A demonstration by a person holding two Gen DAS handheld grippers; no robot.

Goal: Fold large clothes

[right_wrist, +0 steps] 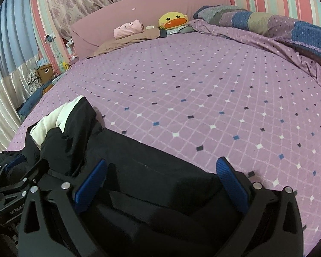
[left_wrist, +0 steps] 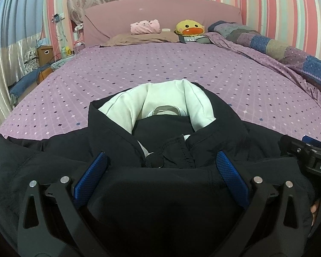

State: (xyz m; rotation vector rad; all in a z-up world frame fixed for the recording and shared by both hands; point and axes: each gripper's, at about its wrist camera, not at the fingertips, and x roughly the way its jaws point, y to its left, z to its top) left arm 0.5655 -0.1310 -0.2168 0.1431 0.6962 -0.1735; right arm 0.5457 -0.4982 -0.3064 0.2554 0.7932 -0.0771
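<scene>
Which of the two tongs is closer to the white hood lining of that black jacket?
The left. The left tongs sit open on the black jacket just below the white hood lining; the right tongs, also open, are off to its right over the jacket's side.

black claw [left_wrist: 160,171] frames, blue ribbed pads, silver screws.

A black jacket [left_wrist: 60,167] with a white-lined hood [left_wrist: 171,98] is spread front-up on the bed, the hood laid open toward 12 o'clock. A round snap is seen below the collar. In the right view, a folded black panel [right_wrist: 143,171] is seen at 6 o'clock
</scene>
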